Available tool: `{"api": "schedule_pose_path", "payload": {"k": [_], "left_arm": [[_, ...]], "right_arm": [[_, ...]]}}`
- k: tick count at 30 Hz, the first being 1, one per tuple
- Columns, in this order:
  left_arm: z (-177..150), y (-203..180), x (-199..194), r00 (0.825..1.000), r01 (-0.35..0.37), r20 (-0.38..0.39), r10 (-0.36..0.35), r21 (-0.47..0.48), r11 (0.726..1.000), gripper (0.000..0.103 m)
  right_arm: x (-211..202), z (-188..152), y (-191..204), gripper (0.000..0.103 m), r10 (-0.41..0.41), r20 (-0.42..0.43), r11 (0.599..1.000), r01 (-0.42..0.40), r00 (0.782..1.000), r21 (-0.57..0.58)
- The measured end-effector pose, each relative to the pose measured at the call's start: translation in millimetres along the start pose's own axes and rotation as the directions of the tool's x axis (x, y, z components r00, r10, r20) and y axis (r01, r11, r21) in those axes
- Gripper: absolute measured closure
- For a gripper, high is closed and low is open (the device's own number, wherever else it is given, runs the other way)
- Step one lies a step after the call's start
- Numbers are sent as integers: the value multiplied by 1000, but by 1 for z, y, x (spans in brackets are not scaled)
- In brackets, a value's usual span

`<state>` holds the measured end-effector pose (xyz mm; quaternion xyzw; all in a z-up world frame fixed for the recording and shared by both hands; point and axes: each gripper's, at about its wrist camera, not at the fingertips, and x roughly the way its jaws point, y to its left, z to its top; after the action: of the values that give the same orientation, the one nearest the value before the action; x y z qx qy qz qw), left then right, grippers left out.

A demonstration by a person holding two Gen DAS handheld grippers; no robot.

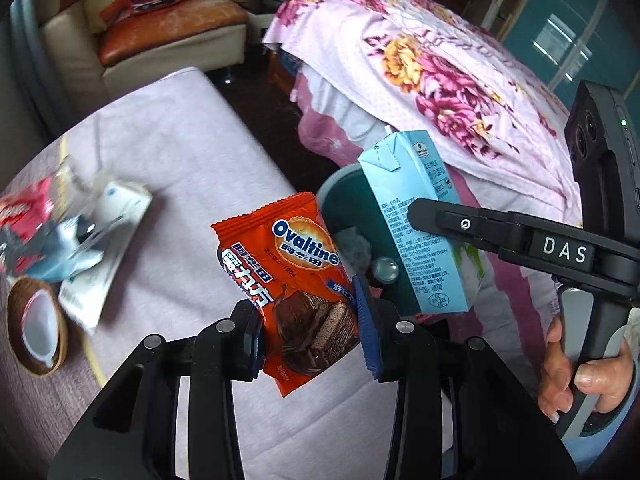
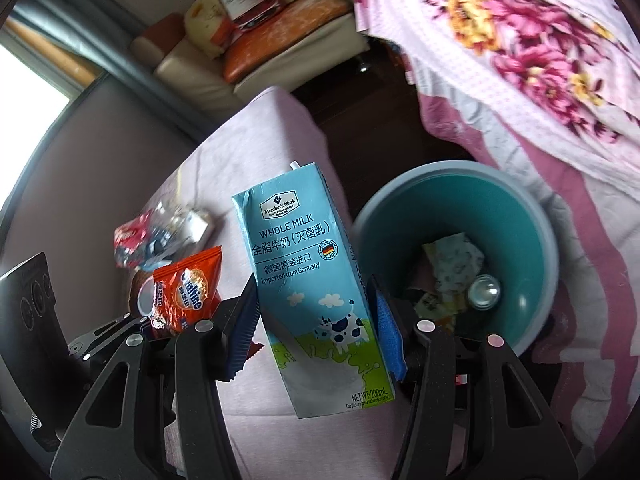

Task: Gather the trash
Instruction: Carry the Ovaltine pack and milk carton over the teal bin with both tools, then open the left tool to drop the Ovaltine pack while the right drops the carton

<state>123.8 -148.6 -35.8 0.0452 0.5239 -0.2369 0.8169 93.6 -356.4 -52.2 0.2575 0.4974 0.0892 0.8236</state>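
Only the right wrist shows, perhaps, a can (image 2: 484,291) inside the bin (image 2: 532,216).

1 Ovaltine wrapper (image 1: 298,280), 1 milk carton (image 2: 316,284), 1 bin (image 2: 532,240) w/ 1 can (image 2: 484,291) inside, 1 coconut half (image 1: 36,330), 2 tongs (image 1: 308,328) (image 2: 316,320).

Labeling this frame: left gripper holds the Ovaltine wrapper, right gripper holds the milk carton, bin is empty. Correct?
Not quite. The bin is not empty: the right wrist view shows a can and paper scraps inside. The rest stands: the left gripper holds the Ovaltine wrapper, the right gripper holds the milk carton.
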Motion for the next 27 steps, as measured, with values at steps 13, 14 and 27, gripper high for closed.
{"api": "schedule_pose_path", "payload": {"k": [13, 14, 27], "left_arm": [[25, -58, 44, 998, 19, -59, -15, 79, 997, 64], [26, -61, 47, 998, 20, -63, -14, 82, 996, 64], [29, -72, 75, 995, 19, -97, -10, 95, 995, 32]], "right_arm": [[-22, 7, -77, 52, -71, 51, 989, 64, 996, 132], [-23, 7, -80, 52, -74, 51, 989, 66, 996, 134], [-22, 8, -103, 52, -106, 40, 983, 99, 994, 156]]}}
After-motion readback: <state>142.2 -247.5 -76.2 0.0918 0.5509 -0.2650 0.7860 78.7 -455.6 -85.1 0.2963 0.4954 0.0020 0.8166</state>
